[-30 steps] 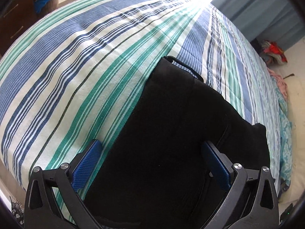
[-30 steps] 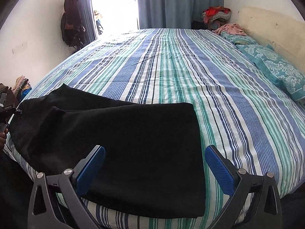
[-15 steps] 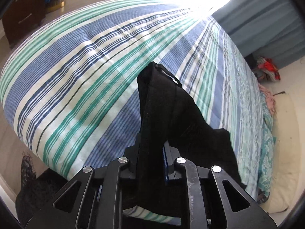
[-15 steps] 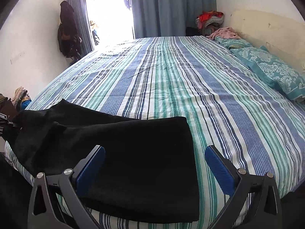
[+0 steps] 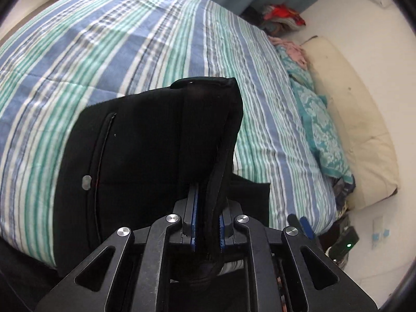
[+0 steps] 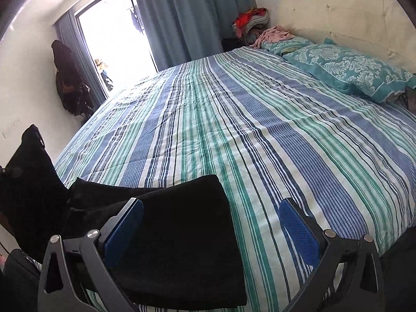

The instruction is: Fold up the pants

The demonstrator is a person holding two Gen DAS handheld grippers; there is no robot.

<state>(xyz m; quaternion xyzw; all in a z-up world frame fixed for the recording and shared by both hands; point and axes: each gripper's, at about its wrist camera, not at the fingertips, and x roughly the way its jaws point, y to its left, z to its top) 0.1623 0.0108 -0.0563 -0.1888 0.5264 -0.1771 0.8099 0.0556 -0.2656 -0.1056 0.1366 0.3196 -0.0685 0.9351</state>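
Black pants [image 6: 182, 247] lie folded at the near edge of the striped bed [image 6: 234, 130]. In the left wrist view my left gripper [image 5: 206, 208] has its blue pads pressed on a thick edge of the pants [image 5: 145, 156], and its jaws are still closing on the cloth. That end, with a pocket seam, is lifted off the cover and hangs over the rest. In the right wrist view the raised end [image 6: 28, 176] stands up at the far left. My right gripper [image 6: 212, 208] is open just above the folded end near the bed's edge, its fingers not touching the cloth.
Teal patterned pillows [image 6: 351, 70] lie against a cream headboard [image 6: 338, 18] on the right. A pile of clothes [image 6: 252, 20] sits in the far corner by blue curtains [image 6: 187, 18]. Dark garments [image 6: 67, 78] hang on the left wall beside a bright glass door.
My left gripper went from wide open over the pants to shut on their edge, then lifted and carried that end across toward the headboard side. The right gripper rose slightly and stayed open.
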